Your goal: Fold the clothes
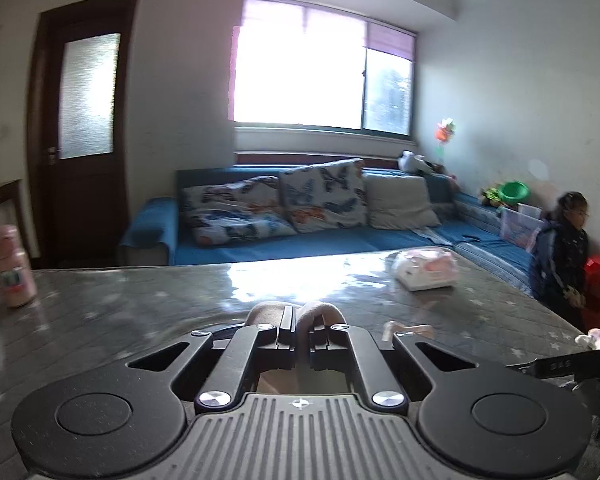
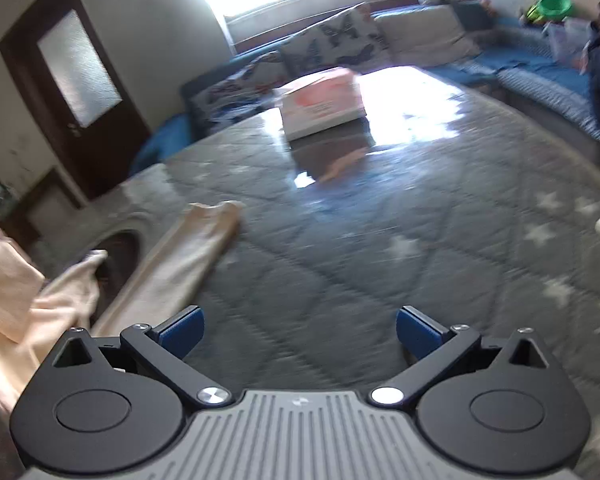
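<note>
Two views showed a grey quilted surface (image 2: 380, 240) with pale stars filling most of each frame, glossy where the window glare fell on it. At the lower left of the right wrist view lay the cream garment (image 2: 188, 256), part bunched in a heap at the left edge and part stretched out as a long narrow strip. That strip's long axis ran on a diagonal from the lower left of the frame up toward the centre, its free end pointing at the pink and white box (image 2: 324, 100) in the upper middle, well apart from it.

The left hand-held gripper (image 1: 302, 326) sat at the bottom centre of its own view, jaws drawn together and clamped on a fold of the same cream cloth, which rose as a small hump just above the fingertips. The right hand-held gripper (image 2: 298, 330) hovered low over bare quilting, its blue-padded fingers (image 2: 182, 332) spread wide and holding nothing, the strip just beside its left finger.

Judged from this, the step in hand looked like gathering the garment for an early fold: one edge was pinched, the other not yet taken. The next move probably called for the right hand-held gripper to shift toward the lower left of its frame and close on the strip or a matching edge, so both could lift and lay the cloth flat. Motion blur made finer detail of the cloth uncertain.
</note>
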Demonstrator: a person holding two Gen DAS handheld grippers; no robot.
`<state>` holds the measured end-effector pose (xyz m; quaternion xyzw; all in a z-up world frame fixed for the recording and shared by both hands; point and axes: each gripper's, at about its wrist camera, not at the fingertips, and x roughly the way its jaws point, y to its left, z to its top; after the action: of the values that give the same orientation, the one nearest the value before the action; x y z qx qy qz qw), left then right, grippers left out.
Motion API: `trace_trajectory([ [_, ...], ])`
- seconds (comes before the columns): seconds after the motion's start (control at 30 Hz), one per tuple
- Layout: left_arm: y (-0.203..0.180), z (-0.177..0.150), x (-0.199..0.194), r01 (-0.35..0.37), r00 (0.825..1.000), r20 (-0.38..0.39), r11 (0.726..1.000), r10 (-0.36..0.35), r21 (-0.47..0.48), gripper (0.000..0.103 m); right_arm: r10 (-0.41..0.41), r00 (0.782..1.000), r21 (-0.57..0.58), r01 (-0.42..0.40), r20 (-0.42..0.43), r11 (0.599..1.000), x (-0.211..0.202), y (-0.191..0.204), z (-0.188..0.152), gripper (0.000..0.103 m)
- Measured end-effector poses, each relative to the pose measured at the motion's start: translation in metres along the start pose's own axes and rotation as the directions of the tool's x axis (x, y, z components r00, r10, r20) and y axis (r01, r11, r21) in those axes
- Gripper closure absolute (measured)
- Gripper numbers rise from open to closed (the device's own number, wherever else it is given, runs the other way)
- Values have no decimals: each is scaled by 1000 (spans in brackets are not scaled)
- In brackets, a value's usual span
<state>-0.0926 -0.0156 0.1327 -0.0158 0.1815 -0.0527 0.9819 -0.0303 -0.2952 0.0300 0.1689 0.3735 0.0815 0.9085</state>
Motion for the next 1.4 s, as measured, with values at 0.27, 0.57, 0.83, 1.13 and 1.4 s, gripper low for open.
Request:
trace_trajectory([
  [0.27,50,-29,-50,-157,987,-24,986,156,-63,97,98,995,-81,-100,-32,992,4,53,-4,0],
  [0.57,85,-83,-58,-312,939,-181,945,291,-100,96,199,977,-195,-211,-79,958,13,120,-13,0],
  [0.83,109,-110,-69,-405,890,-288,902,353,-147,96,253,952,-262,-292,-171,920,28,168,-30,0],
  [1.13,119,-116,-81,-464,852,-338,875,400,-135,93,337,906,-259,-400,-255,879,42,198,-19,0],
  [1.4,127,-106,-83,-479,845,-325,871,425,-106,83,290,916,-279,-365,-277,888,66,210,-21,0],
])
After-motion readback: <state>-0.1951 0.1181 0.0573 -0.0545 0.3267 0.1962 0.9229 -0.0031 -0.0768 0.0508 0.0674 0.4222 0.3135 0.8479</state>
